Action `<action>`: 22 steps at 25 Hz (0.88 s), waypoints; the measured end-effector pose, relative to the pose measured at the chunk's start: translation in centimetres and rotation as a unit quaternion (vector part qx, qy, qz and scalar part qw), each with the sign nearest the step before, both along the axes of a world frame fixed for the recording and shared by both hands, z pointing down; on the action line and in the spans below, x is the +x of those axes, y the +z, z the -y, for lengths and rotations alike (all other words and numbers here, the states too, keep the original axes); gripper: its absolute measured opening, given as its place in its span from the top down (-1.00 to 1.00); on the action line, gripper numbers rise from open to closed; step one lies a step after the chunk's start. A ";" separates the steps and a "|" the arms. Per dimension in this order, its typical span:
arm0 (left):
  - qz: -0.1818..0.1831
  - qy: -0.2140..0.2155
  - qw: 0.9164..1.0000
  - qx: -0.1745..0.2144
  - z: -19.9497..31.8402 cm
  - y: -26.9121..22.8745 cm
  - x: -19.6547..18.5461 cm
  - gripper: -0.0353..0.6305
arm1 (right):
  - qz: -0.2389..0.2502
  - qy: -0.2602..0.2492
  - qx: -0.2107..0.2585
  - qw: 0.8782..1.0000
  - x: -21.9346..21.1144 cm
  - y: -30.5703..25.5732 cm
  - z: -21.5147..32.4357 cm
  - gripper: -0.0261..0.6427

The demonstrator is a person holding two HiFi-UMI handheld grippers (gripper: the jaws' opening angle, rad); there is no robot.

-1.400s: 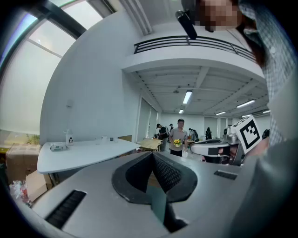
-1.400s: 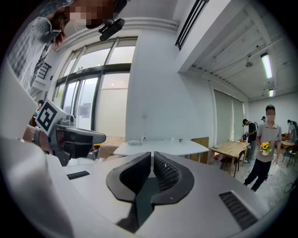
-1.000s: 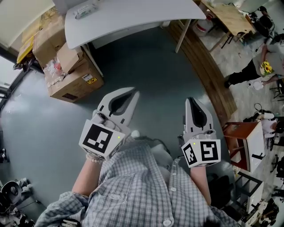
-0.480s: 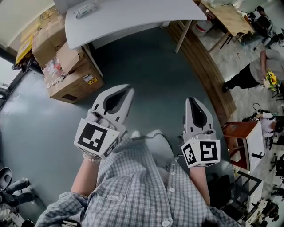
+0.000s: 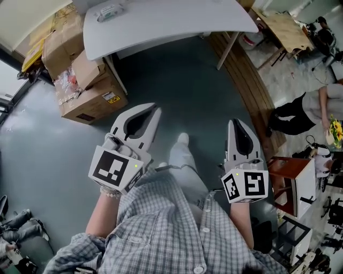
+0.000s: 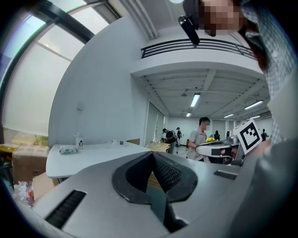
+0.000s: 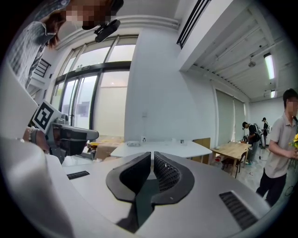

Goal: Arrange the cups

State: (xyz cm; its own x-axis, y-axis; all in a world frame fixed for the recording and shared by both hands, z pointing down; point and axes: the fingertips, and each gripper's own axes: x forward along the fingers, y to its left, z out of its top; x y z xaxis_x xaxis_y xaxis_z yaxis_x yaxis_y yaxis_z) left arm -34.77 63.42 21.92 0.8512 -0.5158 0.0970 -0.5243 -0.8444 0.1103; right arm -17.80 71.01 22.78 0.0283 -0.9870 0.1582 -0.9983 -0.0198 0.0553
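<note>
I cannot make out any cup for certain. In the head view both grippers are held at waist height above the grey floor. My left gripper [image 5: 151,110] and right gripper [image 5: 235,122] are both shut with nothing between the jaws. They point toward a white table [image 5: 161,24] ahead, a step or two away. On the table lie a flat white pack [image 5: 109,10] and, in the left gripper view, a small bottle [image 6: 79,141] and tiny items [image 6: 114,142] too small to identify. The left gripper [image 6: 152,156] and right gripper [image 7: 152,155] show dark ribbed pads pressed together.
Cardboard boxes [image 5: 86,88] are stacked left of the table. A wooden floor strip [image 5: 252,85] runs on the right, with a wooden table [image 5: 284,27] beyond. A person [image 5: 300,109] bends over at far right. A brown and white cabinet [image 5: 295,174] stands close to my right side.
The wearer's leg has swung forward between the grippers and the view has shifted slightly toward the table. The left gripper sank a little leftward. The person at right moved down the frame.
</note>
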 end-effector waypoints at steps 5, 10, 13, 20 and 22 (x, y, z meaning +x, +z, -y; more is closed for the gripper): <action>-0.001 -0.018 1.000 0.001 2.9 -0.2 1.3 0.86 | 0.005 -0.017 0.004 1.000 1.7 0.2 3.6 0.82; 0.002 -0.037 0.999 0.000 6.1 -0.4 4.3 0.86 | 0.011 -0.041 -0.003 0.999 4.5 0.7 7.5 0.82; 0.007 -0.045 0.999 0.009 8.3 -0.9 6.3 0.86 | 0.011 -0.051 0.000 0.999 6.8 0.3 10.3 0.82; 0.006 -0.061 0.998 0.017 12.7 -1.4 11.2 0.86 | 0.013 -0.061 0.003 0.998 12.1 0.0 15.3 0.82; 0.007 -0.062 0.998 0.023 13.6 -1.6 12.5 0.86 | 0.013 -0.062 0.004 0.998 13.3 -0.1 16.4 0.82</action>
State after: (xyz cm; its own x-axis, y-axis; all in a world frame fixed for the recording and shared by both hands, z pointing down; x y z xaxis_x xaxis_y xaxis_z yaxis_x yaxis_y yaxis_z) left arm -22.24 49.78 20.35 0.7798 -0.6205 0.0828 -0.6256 -0.7774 0.0656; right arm -4.51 54.58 22.66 -0.0983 -0.9838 0.1499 -0.9942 0.1038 0.0291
